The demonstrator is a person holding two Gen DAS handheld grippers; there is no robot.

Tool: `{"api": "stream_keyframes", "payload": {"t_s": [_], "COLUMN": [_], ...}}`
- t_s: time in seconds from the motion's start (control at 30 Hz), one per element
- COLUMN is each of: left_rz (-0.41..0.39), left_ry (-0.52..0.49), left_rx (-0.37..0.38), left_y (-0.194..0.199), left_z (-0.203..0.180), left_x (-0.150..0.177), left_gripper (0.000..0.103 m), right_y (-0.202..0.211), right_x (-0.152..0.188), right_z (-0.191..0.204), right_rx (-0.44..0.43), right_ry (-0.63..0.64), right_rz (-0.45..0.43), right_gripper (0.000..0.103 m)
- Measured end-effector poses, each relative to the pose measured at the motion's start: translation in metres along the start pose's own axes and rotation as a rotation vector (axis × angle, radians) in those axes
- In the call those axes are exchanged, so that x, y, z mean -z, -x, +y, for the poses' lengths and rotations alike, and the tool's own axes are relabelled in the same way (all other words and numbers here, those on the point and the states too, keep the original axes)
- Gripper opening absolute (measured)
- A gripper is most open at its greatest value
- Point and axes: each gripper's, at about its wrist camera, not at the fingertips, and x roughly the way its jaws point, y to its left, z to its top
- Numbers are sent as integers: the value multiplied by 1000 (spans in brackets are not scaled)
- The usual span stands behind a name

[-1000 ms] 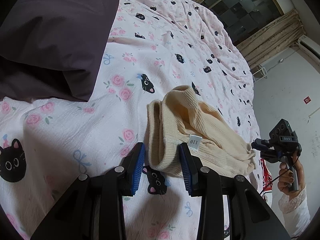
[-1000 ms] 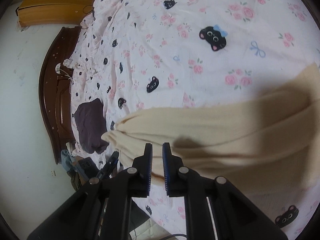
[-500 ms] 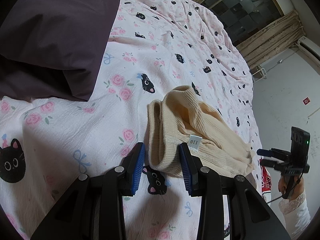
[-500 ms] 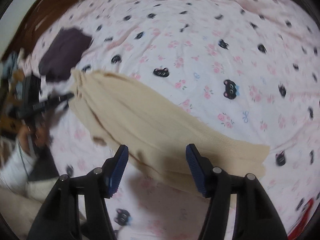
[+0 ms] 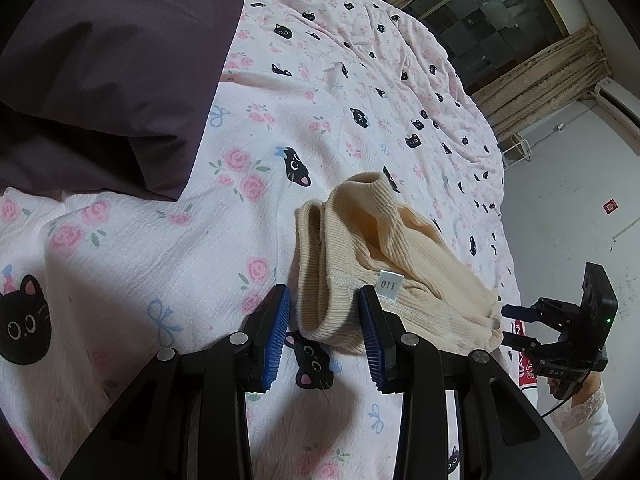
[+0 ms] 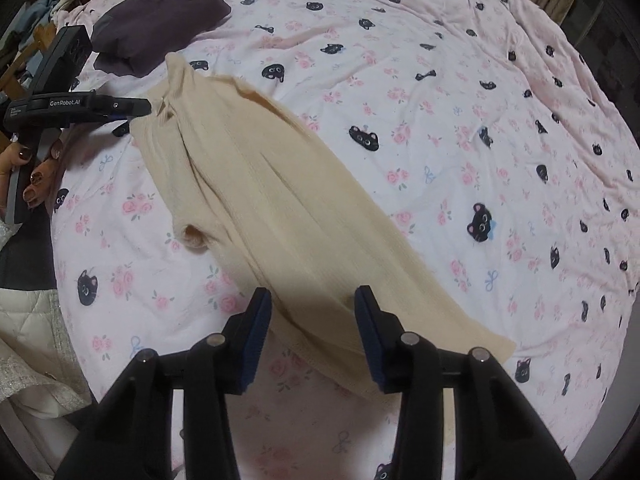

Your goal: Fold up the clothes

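Note:
A cream ribbed sweater (image 6: 256,200) lies in a long folded strip on the pink cat-print bed sheet (image 6: 460,100). Its collar end with a white size tag (image 5: 390,285) lies between the fingers of my left gripper (image 5: 323,322), which is open and level with the collar. My left gripper also shows in the right wrist view (image 6: 132,114) at the collar. My right gripper (image 6: 312,320) is open above the hem end of the sweater, holding nothing. It also shows in the left wrist view (image 5: 508,324) beyond the hem.
A dark purple folded cloth (image 5: 104,68) lies at the left, also in the right wrist view (image 6: 160,12). Curtains and a dark window (image 5: 492,12) stand beyond the bed. More clothes (image 6: 36,8) are piled past the bed's edge.
My right gripper has opened, let go of the sweater's hem and pulled back above it. The sweater now lies flat. My left gripper has stayed open at the collar.

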Motion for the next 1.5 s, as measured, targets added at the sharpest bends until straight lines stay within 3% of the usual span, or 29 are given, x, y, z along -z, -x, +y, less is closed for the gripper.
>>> {"api": "stream_keyframes", "payload": {"t_s": [0.17,0.53,0.6,0.67,1.0,1.17,1.5], "left_rz": [1,2,2,3,5,6,7], "left_ry": [4,11,12,13,21,24,24], "left_rx": [4,10,11,13,20,24,24], "left_y": [0,0,0,0,1,2,2], "left_z": [1,1,1,2,3,4,4], "left_x": [0,0,0,0,-1,-1,-1], "left_gripper": [31,31,31,31,31,31,31], "right_y": [-4,-15,-17,-18,-24,-25,-19], "right_x": [-4,-7,-8,-10,-13,-15,-21], "right_z": [1,24,25,23,30,31,23], "right_rx": [34,24,38,50,58,69,59], "right_ry": [39,121,127,128,193,211,206], "right_rz": [11,24,25,28,47,50,52], "right_gripper": [44,43,38,27,27,15,14]}}
